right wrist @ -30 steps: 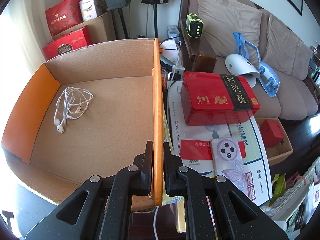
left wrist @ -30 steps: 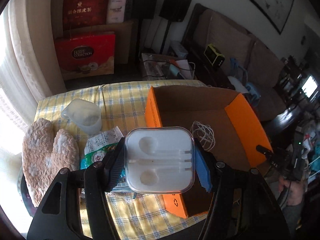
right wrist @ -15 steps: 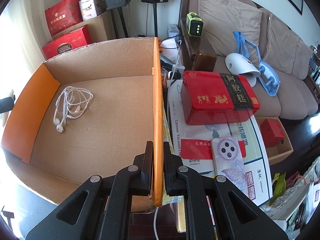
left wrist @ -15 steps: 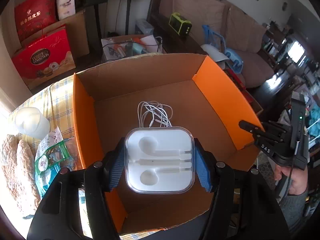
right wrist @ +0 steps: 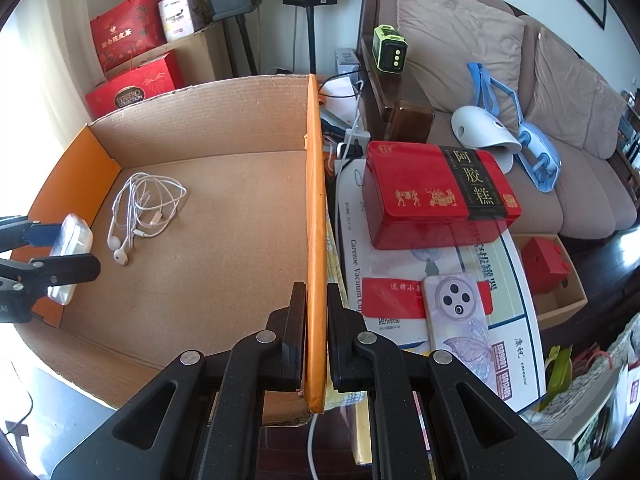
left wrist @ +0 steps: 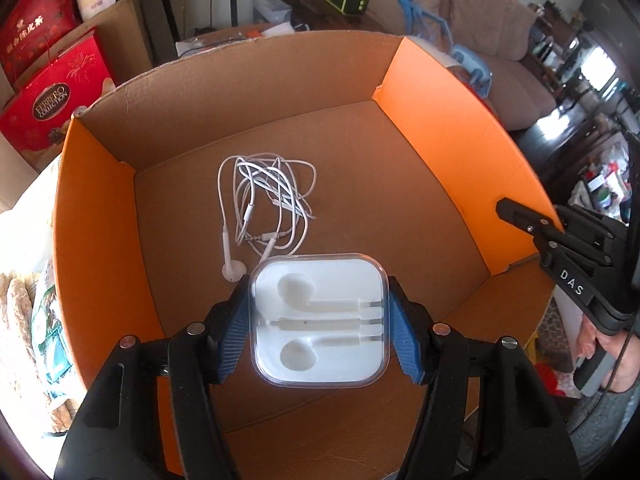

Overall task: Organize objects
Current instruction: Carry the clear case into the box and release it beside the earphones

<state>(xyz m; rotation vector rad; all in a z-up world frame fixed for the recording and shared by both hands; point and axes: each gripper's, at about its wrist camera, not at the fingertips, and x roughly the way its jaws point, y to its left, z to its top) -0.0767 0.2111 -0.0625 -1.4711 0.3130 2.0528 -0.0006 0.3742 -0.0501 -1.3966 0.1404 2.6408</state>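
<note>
My left tool [left wrist: 319, 328] pinches the earphone case [left wrist: 320, 322] between its blue-padded fingers [left wrist: 234, 330], one pad on each side wall. The case is a rounded square of clear plastic around a white moulded tray, with two bud-shaped hollows and three straight cable channels running toward 3 o'clock; the tray is bare. I hold it flat and face up above the brown floor of the cardboard box [left wrist: 448, 152], low in the left wrist view at about 6 o'clock. The white earphones [left wrist: 266, 208] lie in a loose tangle on the box floor just past the case at 12 o'clock, one bud close to the case's far left corner. From the right wrist view the case [right wrist: 72, 240] hangs near the box's orange left wall at 9 o'clock, with the earphones [right wrist: 140, 212] beside it toward the middle. My right tool [right wrist: 316, 344] is pressed onto the box's orange right wall [right wrist: 314, 220], one finger inside and one outside. Beyond that wall a red tin [right wrist: 436, 192] and a phone [right wrist: 456, 316] rest on the worktop.
</note>
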